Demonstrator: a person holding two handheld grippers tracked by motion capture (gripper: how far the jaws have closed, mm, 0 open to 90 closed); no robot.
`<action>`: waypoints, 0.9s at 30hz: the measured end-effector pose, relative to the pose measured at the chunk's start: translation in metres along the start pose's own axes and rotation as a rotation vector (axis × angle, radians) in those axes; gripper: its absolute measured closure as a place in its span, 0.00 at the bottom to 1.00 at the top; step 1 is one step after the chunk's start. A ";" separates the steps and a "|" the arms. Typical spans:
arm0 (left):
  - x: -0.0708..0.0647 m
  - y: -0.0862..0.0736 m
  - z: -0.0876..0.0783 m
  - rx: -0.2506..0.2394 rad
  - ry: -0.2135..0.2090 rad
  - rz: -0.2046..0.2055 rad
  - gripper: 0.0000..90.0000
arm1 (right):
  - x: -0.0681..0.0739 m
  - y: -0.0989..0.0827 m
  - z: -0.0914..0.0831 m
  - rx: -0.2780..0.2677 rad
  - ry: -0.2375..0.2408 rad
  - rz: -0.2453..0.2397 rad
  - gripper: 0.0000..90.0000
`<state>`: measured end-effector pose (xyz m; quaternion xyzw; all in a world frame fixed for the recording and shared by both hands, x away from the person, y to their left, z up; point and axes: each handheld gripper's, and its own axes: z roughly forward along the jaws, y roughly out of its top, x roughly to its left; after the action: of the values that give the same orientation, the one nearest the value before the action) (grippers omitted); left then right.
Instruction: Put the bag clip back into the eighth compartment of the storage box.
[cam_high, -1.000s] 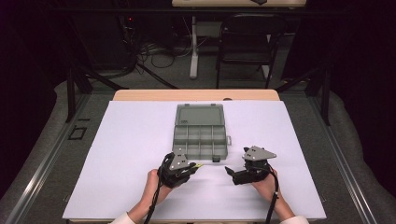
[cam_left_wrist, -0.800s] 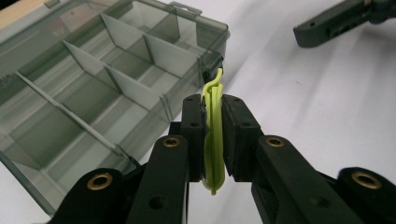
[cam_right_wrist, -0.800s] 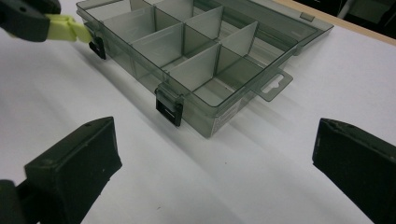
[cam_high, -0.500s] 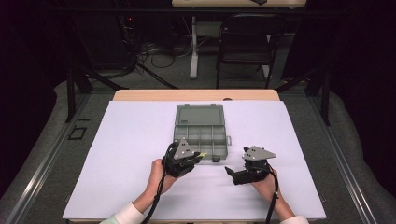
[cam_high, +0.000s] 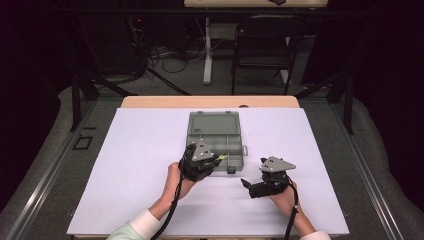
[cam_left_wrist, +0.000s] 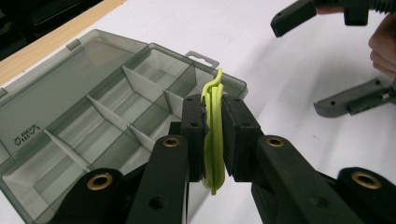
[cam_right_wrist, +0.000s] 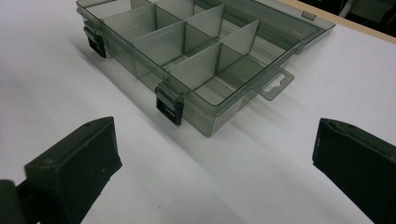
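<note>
White paper covers the table (cam_high: 130, 165), where a smoky grey compartment box (cam_high: 214, 134) lies open, lid folded away to the far side. The left gripper (cam_left_wrist: 213, 135), now moved up to the box's near edge from its spot a second ago, clenches a yellow-green looped strip (cam_left_wrist: 213, 116). The right gripper (cam_high: 246, 184) rests to the right, unmoved, jaws spread wide.
</note>
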<state>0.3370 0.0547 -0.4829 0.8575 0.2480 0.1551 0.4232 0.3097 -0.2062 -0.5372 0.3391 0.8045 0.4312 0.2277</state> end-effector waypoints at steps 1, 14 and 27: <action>0.000 0.001 0.001 -0.003 0.006 0.001 0.89 | 0.000 0.000 0.000 0.002 -0.001 -0.001 0.00; 0.005 0.019 0.015 -0.002 0.028 -0.028 0.89 | 0.000 0.000 -0.001 -0.002 0.000 -0.001 0.00; 0.005 0.028 0.034 0.013 0.037 -0.069 0.89 | 0.000 0.000 0.000 -0.002 0.002 -0.001 0.00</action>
<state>0.3655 0.0205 -0.4807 0.8482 0.2862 0.1546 0.4180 0.3093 -0.2062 -0.5371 0.3384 0.8044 0.4322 0.2274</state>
